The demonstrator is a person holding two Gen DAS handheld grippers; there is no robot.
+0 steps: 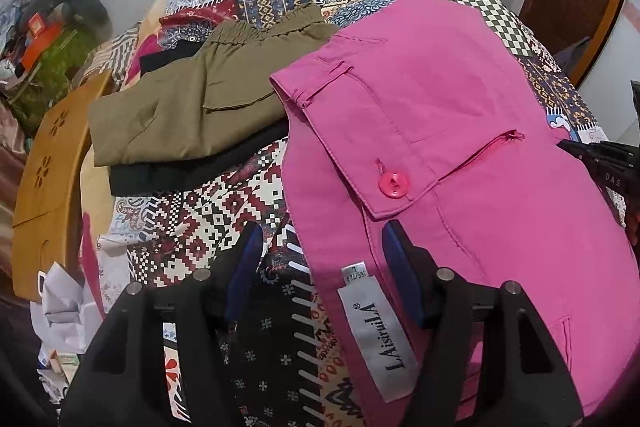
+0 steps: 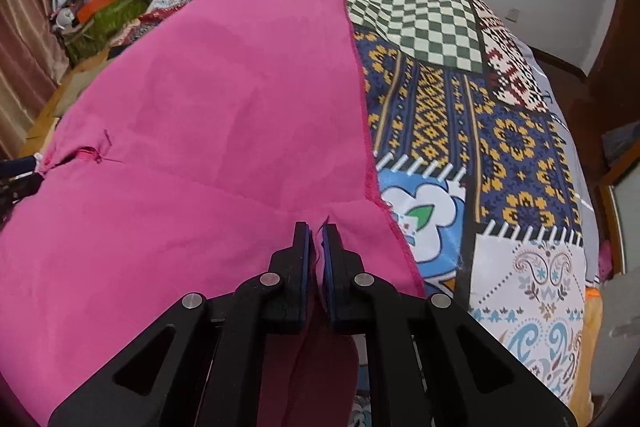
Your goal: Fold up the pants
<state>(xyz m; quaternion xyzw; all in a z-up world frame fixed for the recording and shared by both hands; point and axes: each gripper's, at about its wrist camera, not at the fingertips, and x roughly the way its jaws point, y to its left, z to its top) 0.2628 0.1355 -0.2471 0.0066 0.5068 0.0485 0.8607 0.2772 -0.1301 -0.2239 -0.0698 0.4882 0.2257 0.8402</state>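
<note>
Pink pants point(image 1: 460, 131) flat on patterned bedspread point(image 2: 500, 131), waistband by L gripper point(image 1: 320, 251), leg end by R. Thin woven cloth: light, limp, prob. drapes and slides easily; best grabbed at hems/waist corners. L gripper wide apart, holding nothing, straddling waistband edge. R gripper point(image 2: 316, 239) clamped on pants hem.

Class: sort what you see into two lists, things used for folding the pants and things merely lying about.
In use: pink pants; left gripper, open; right gripper, shut on the pants.

Lying about: olive pants; black garment; patchwork bedspread; wooden board.
</note>
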